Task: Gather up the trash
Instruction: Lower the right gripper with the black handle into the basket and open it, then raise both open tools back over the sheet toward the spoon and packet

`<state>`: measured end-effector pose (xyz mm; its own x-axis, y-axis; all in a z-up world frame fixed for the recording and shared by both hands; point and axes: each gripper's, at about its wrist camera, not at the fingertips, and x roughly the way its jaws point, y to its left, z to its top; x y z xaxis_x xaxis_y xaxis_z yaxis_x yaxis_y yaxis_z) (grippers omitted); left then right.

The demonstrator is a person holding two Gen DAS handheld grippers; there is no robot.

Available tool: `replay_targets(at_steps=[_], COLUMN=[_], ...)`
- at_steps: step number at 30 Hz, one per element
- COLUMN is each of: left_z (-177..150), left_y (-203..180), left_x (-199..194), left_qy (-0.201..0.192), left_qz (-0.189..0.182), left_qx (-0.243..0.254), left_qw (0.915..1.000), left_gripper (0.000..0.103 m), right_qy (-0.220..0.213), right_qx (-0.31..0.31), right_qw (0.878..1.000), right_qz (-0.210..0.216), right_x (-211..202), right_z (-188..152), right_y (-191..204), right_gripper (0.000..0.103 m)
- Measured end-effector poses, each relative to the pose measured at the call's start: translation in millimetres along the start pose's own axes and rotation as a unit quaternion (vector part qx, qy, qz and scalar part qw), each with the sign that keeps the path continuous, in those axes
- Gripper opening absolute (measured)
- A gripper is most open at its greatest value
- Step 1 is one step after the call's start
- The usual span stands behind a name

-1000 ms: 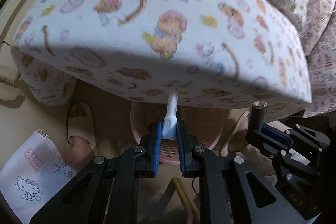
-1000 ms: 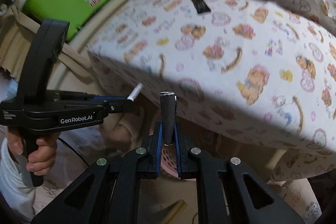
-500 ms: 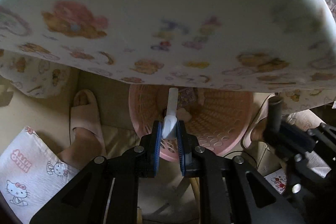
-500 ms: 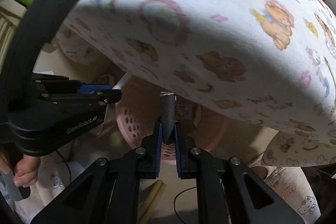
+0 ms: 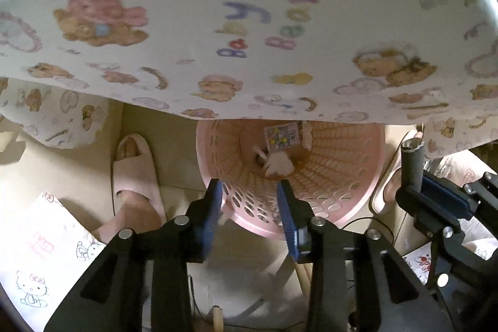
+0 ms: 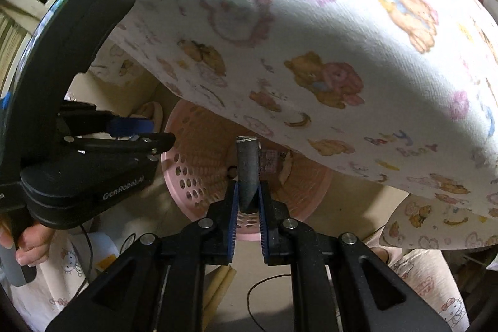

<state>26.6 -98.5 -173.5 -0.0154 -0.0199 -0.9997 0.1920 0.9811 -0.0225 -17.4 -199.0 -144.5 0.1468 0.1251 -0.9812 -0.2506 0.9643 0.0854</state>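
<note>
Left claw: your jaws are opening over the basket, nothing between them.
Right claw: you grip the grey tube, above the basket.
Trash: on basket's bottom.

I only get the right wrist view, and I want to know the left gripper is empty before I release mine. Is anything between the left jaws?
Observer: No. The left gripper is opening its jaws with nothing between them, right above the pink basket.
Operator: My grey tube goes in next. It blocks my view of the bottom; what lies there?
Observer: A white scrap lies on the basket floor, below the left jaws.
</note>
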Motion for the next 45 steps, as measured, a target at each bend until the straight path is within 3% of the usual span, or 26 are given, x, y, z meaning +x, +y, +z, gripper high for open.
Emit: replay_targets(at_steps=[10,15,17,19,21,25,28,31,36,39,42,45], left_z=[-0.9,0.7,0.8,-0.8,-2.4,-6.4,-10.6,-16.7,-26.4,-32.6,-36.9,-36.5], left_y=[15.8,23.4,25.1,22.1,21.6,23.8,24.0,22.9,13.4,15.0,13.2,12.9], left_x=[-28.4,-40.5,-48.2,-57.8,-68.8,-85.3,-99.7,-121.1,-145.1,-156.4,-170.7,-178.3], left_qy=[-0.033,-0.038,-0.052,-0.073,-0.094,-0.119,-0.149,-0.197,-0.264,-0.316,-0.38,-0.397], left_qz=[0.002,-0.015,-0.001,0.02,0.027,0.022,0.027,0.039,0.085,0.092,0.09,0.099], left_qx=[-0.017,-0.033,-0.034,-0.025,-0.022,-0.023,-0.023,-0.017,-0.003,-0.002,0.007,0.02], left_qw=[0.9993,0.9986,0.9981,0.9968,0.995,0.9924,0.9882,0.9795,0.9608,0.9443,0.9206,0.9122], left_gripper=[0.05,0.057,0.057,0.061,0.063,0.065,0.073,0.085,0.086,0.086,0.087,0.087], right_qy=[0.0,-0.004,-0.008,-0.015,-0.029,-0.054,-0.081,-0.125,-0.191,-0.212,-0.222,-0.235], right_qx=[0.028,0.04,0.044,0.043,0.04,0.041,0.044,0.039,0.033,0.028,0.039,0.047], right_qw=[1.0,0.999,0.999,0.999,0.999,0.998,0.996,0.991,0.981,0.976,0.973,0.969], right_qz=[0.004,0.017,0.018,0.017,0.009,0.009,-0.006,-0.011,-0.023,-0.041,-0.045,-0.058], right_x=[-2.1,-6.3,-10.5,-14.3,-21.1,-37.2,-54.0,-78.3,-113.5,-126.5,-133.3,-140.2], right_z=[0.9,4.1,5.0,5.1,5.6,6.8,5.1,2.1,-2.4,-2.4,0.3,3.2], right_y=[-5.7,-15.1,-16.7,-17.3,-16.4,-16.2,-16.4,-16.3,-14.4,-17.8,-23.9,-29.6], right_gripper=[0.016,0.027,0.029,0.037,0.058,0.059,0.059,0.059,0.059,0.059,0.059,0.059])
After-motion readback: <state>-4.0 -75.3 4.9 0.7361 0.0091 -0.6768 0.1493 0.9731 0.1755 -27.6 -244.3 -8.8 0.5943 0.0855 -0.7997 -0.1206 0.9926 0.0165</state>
